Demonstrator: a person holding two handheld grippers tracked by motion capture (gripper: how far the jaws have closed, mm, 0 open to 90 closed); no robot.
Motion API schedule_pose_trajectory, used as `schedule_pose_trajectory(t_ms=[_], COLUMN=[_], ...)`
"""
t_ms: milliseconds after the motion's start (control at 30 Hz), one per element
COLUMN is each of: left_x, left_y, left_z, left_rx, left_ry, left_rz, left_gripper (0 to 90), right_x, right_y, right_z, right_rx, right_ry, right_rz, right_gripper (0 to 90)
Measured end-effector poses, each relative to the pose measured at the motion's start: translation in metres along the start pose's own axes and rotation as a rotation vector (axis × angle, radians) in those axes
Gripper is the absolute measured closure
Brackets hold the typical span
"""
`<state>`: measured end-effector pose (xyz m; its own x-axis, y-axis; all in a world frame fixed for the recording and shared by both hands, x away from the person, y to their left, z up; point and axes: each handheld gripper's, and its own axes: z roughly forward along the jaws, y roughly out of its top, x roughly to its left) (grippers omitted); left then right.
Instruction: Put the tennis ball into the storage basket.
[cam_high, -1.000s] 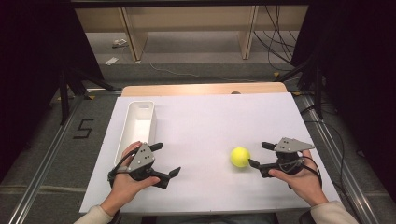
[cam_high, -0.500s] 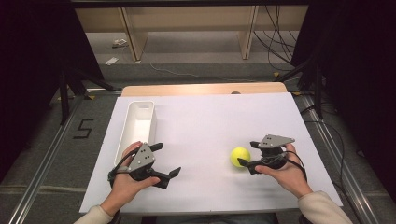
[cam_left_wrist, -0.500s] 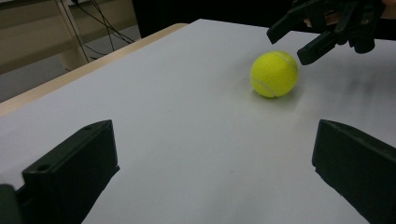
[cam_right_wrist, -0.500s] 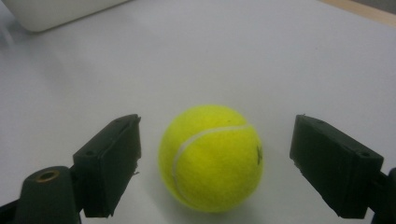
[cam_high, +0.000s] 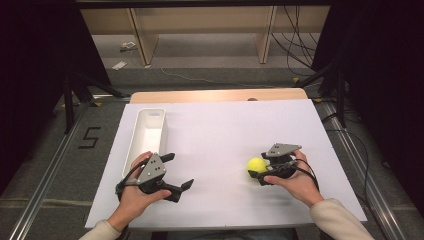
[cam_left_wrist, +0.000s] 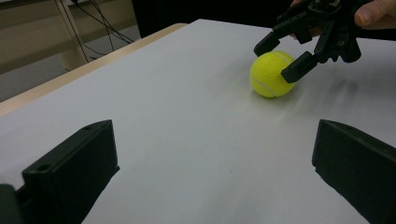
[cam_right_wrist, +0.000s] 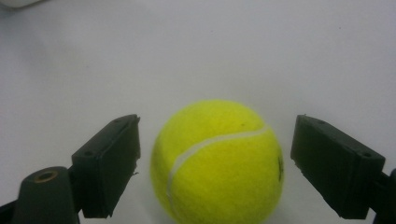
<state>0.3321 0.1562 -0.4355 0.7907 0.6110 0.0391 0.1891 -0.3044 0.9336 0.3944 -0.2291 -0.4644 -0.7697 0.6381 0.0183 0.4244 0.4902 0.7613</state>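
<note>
Sitting on the white bench (cam_high: 225, 130) is a yellow ball (cam_high: 257, 165), toward the right side near the front. The right tongs (cam_high: 260, 171) are wide open, with one jaw on each side of the ball. In the right gripper view the ball (cam_right_wrist: 217, 161) sits between the two black jaws with small gaps on both sides, so nothing is squeezing it. The left tongs (cam_high: 180, 172) rest on the bench near the front left, open wide and holding nothing. A long white tray (cam_high: 131, 145) lies just beside the left hand (cam_high: 136, 192), well apart from the ball.
</note>
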Motion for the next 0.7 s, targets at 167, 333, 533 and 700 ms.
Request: schedule_pose_trajectory(t_ms=[167,333,533,700], left_x=[-0.0001,-0.0004,-0.0004,-0.0004], left_y=[-0.0001,0.0000,0.0001,0.0001], left_z=[0.0002,0.0002,-0.0001,0.0000], left_rx=[0.001,0.001,0.001,0.001], left_ry=[-0.001,-0.001,0.000,-0.001], left_rz=[-0.001,0.000,-0.002,-0.003], left_gripper=[0.0,0.0,0.0,0.0], right_x=[0.0003,-0.0001,-0.0005,0.0000], right_y=[-0.0017,-0.0027,-0.0044,-0.0039], right_z=[0.0037,0.0069,0.0102,0.0099], right_rx=[0.027,0.044,0.077,0.082], right_ry=[0.002,0.006,0.006,0.005], right_rz=[0.003,-0.004,0.011,0.004], right_gripper=[17.1,19.6,24.2,25.6])
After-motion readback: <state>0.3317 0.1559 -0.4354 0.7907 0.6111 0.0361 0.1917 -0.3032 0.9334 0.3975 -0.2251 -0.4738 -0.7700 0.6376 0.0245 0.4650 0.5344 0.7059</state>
